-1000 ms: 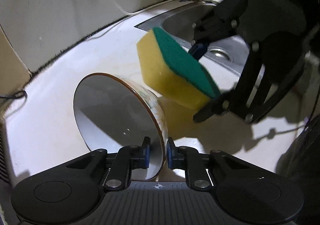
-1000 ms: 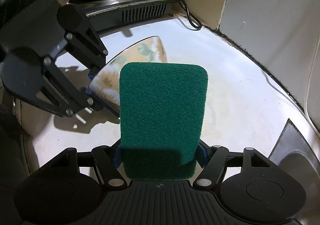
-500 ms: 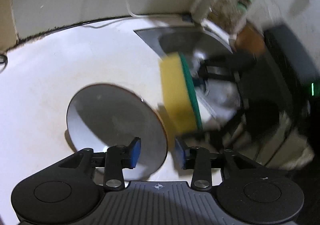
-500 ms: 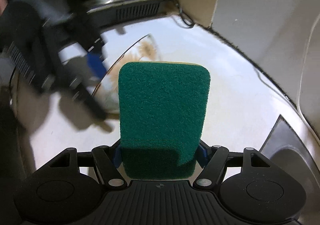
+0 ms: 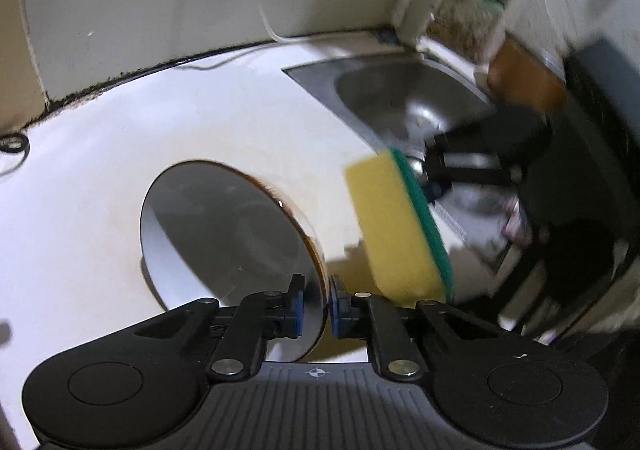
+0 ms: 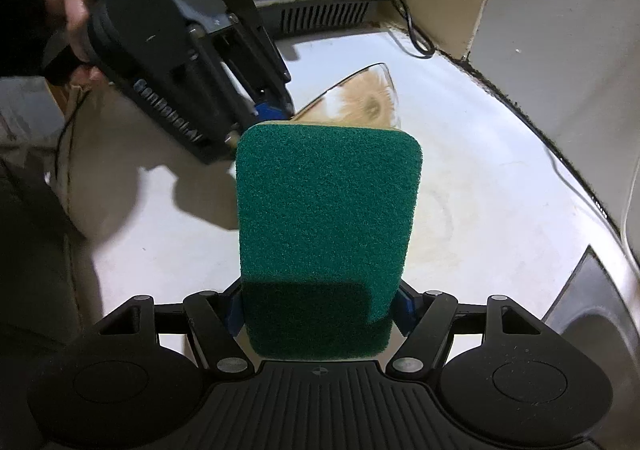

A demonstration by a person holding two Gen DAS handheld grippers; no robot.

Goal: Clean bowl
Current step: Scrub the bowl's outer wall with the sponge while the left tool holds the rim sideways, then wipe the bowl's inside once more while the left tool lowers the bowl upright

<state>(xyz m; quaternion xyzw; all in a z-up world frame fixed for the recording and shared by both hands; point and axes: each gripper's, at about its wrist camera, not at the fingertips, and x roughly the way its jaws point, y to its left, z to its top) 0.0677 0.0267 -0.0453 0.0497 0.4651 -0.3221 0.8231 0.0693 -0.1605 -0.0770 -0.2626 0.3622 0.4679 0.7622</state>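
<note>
The bowl (image 5: 224, 234) stands tilted on its side on the white counter, its grey inside facing the left wrist camera and its brown rim toward the sponge. My left gripper (image 5: 316, 290) is shut on the bowl's near rim, one blue pad inside and one outside. In the right wrist view the bowl's patterned outside (image 6: 360, 102) shows beyond the sponge, with the left gripper (image 6: 276, 110) on its rim. My right gripper (image 6: 320, 310) is shut on the yellow-and-green sponge (image 6: 326, 234). The sponge (image 5: 392, 234) hangs just right of the bowl, yellow side toward it, a small gap between.
A steel sink (image 5: 400, 90) is set into the counter at the back right. A dark appliance with vents (image 6: 320, 10) and a black cable (image 6: 420, 42) lie at the counter's far end. A person's hand (image 6: 68, 10) holds the left gripper. Walls border the counter.
The left jaws stood apart around the rim half a second ago and have shut on it again. The left view has rolled; the sponge now sits edge-on, lower and right of the bowl.
</note>
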